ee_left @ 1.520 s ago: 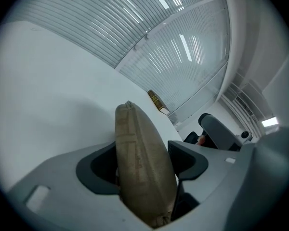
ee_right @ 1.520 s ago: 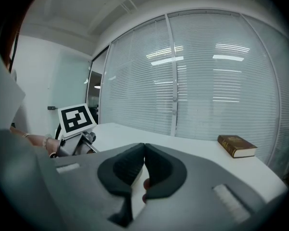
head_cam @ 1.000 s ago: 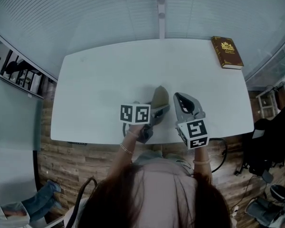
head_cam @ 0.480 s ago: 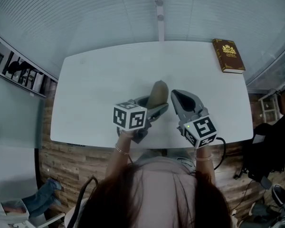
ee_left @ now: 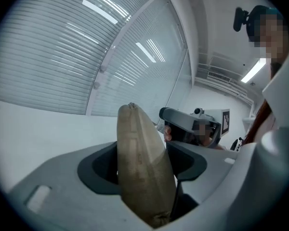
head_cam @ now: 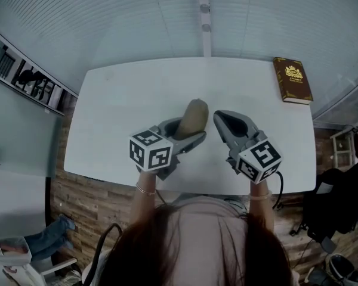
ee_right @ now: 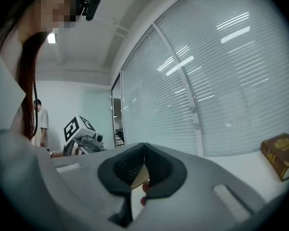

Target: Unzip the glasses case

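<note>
Left claw (head_cam: 185, 133) pinching glasses case (head_cam: 193, 115), end sticking out past jaws; right claw (head_cam: 222, 118) pressed together, just beside case.

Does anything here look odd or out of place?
Nothing is spilled or broken. The only unusual sight is the glasses case, gripped on end in the left tongs above the table; the book lies flat at its far corner.

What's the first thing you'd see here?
A tan glasses case sticks out of the left gripper, held above the white table. The right gripper, fingers shut, hovers just right of it. A brown book with gold print lies at the table's far right corner.
</note>
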Demonstrator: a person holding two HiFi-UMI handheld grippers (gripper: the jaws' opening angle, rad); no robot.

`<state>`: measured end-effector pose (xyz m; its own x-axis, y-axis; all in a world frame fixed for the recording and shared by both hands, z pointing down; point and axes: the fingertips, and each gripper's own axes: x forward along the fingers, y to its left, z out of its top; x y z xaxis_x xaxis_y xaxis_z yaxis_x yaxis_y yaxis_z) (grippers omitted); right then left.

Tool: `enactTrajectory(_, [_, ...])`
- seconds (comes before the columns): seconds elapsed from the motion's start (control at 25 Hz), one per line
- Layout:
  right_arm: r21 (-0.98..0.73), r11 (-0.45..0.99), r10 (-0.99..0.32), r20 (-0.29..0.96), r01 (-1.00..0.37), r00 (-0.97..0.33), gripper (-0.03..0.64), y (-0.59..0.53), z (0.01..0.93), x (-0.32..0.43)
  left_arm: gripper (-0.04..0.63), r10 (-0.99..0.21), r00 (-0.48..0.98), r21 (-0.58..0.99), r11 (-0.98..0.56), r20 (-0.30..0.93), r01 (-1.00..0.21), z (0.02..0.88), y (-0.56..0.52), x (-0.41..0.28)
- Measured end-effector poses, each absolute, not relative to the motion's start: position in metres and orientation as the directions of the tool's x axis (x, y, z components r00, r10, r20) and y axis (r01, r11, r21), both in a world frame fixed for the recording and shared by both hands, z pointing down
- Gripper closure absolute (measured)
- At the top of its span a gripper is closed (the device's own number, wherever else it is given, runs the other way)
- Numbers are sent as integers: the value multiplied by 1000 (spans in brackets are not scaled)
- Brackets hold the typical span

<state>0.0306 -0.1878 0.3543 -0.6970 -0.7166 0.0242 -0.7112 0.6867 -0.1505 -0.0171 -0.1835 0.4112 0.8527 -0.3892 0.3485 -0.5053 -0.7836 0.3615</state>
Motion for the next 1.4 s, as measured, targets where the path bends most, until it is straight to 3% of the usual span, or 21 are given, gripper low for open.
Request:
enactTrajectory(1.08, [-269, 902, -370, -87, -336, -925, 502, -196, 330, 20, 293, -113, 949, 249, -950, 296, -191, 388, -159, -18])
enactTrajectory(1.4, [-248, 934, -280, -66, -256, -958, 492, -193, 329, 14, 293, -46, 954, 257, -958, 295, -126, 388, -150, -16])
